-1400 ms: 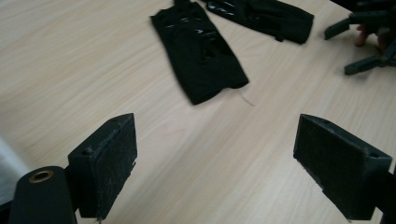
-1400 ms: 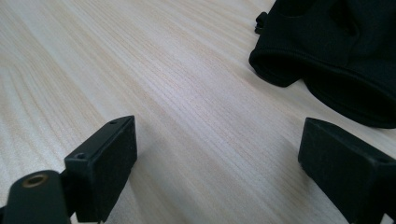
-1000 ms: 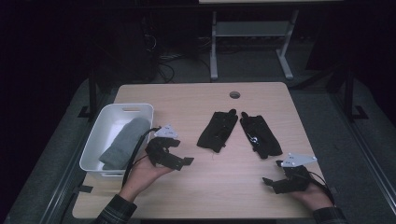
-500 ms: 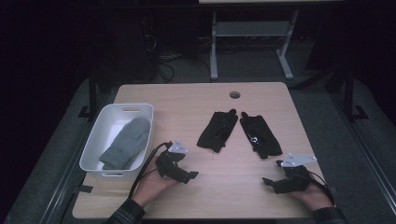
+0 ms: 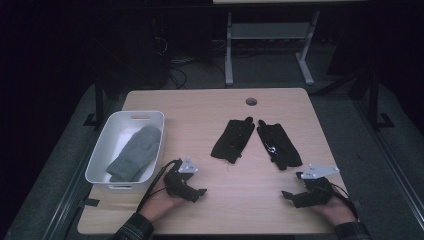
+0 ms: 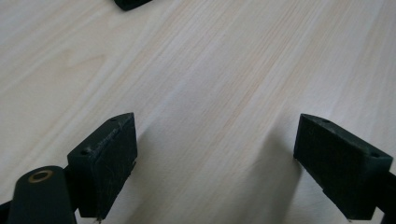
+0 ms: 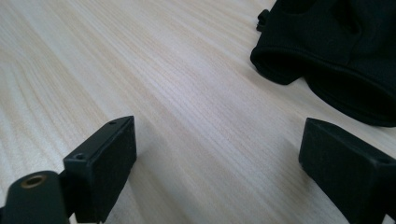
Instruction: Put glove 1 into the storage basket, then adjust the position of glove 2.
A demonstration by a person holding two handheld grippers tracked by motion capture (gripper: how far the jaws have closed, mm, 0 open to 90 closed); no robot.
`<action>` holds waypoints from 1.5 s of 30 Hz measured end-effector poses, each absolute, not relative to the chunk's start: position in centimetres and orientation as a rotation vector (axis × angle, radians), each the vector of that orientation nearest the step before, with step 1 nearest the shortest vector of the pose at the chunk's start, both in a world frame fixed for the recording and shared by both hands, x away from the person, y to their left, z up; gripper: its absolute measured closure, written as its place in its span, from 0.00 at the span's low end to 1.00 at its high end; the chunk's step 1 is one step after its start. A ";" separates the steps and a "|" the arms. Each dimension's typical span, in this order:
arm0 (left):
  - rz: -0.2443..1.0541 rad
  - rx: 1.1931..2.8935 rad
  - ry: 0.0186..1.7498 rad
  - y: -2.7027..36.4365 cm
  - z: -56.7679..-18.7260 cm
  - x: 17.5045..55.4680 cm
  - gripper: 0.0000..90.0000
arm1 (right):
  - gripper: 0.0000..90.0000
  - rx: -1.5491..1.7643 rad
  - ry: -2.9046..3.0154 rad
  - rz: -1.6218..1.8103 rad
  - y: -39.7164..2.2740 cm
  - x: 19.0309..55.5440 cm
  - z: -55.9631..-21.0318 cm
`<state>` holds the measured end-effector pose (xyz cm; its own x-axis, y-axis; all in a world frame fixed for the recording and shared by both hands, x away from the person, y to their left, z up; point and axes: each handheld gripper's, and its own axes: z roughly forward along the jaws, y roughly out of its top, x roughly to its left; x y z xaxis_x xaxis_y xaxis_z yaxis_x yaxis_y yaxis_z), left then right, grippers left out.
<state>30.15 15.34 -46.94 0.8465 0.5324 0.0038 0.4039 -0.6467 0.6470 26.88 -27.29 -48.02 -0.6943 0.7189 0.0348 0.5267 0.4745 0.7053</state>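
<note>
Two released claws, left claw (image 5: 199, 192) and right claw (image 5: 286, 194), near two black gloves (image 5: 233, 139), one grey mitten (image 5: 135, 153).

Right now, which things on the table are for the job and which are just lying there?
For the job:
- two flat black fabric gloves, side by side mid-table
- white plastic bin, holding a grey knitted mitten
- left claw and right claw, both open, empty

Just lying about:
- round cable hole in the wooden table
- metal stand behind
</note>
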 end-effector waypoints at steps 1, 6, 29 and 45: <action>0.253 2.343 0.660 15.4 -47.1 30.1 0.14 | 0.15 1.066 2.463 1.030 -27.3 26.9 -47.9; 0.269 2.272 0.632 15.8 -47.7 30.0 0.14 | 0.16 1.081 2.460 1.026 -27.2 27.0 -47.4; 0.270 2.269 0.627 15.7 -47.7 30.0 0.14 | 1.00 1.124 2.383 1.084 -26.6 31.5 -43.9; 0.266 2.273 0.630 15.8 -47.7 30.0 0.14 | 1.00 1.172 2.443 0.945 -26.3 35.3 -45.6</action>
